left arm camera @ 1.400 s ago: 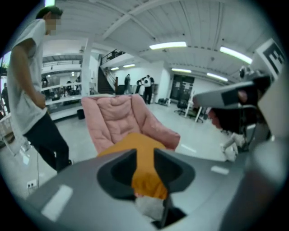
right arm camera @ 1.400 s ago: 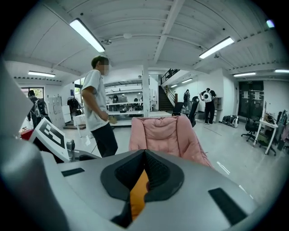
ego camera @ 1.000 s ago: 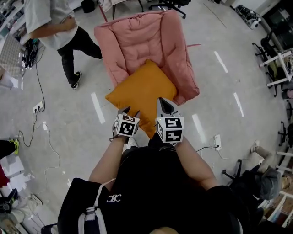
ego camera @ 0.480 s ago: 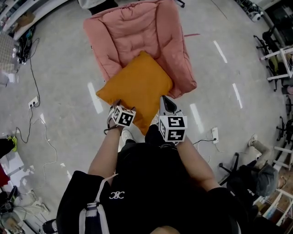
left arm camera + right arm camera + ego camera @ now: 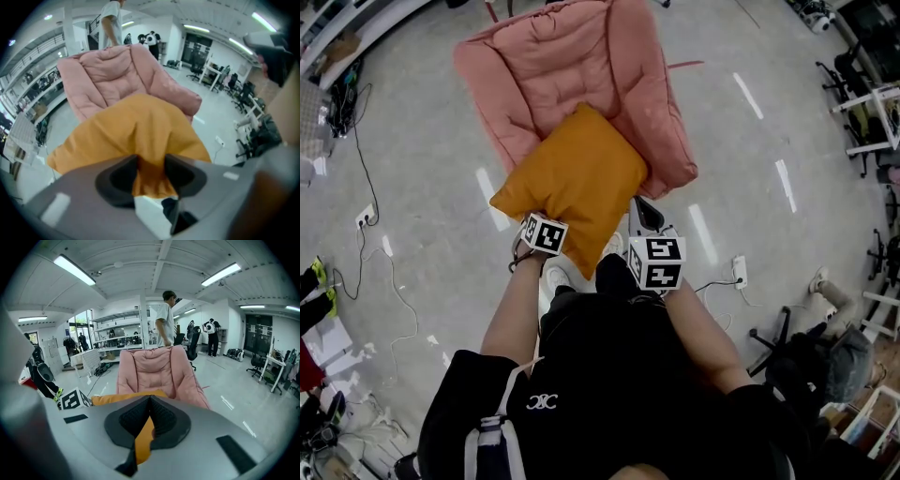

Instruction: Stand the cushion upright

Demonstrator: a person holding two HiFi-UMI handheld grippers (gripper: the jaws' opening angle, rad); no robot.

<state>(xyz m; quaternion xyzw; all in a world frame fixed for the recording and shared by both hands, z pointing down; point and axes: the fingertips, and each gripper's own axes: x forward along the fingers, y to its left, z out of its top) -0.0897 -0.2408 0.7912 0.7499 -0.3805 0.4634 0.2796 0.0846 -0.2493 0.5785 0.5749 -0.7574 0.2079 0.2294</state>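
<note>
An orange square cushion [image 5: 572, 178] lies tilted on the front of a pink padded lounge chair [image 5: 572, 66], its near corner hanging over the seat edge. My left gripper [image 5: 532, 221] is at the cushion's near left edge. In the left gripper view its jaws [image 5: 151, 164] are closing, with a bunch of the cushion's fabric [image 5: 136, 126] pinched between the pads. My right gripper [image 5: 642, 212] is at the near right edge. In the right gripper view its jaws [image 5: 149, 416] stand shut on a thin orange fold of the cushion [image 5: 117, 398], with the chair [image 5: 154, 369] behind.
A person [image 5: 166, 319] stands just behind the chair. Cables [image 5: 366, 169] and a power strip [image 5: 739, 272] lie on the grey floor to either side. Office chairs and desks [image 5: 862, 122] stand at the right. Someone sits low at the right [image 5: 839, 366].
My left gripper has sunk and shifted along the cushion's near left edge. The right gripper moved slightly with it. The person at the upper left has left the head view.
</note>
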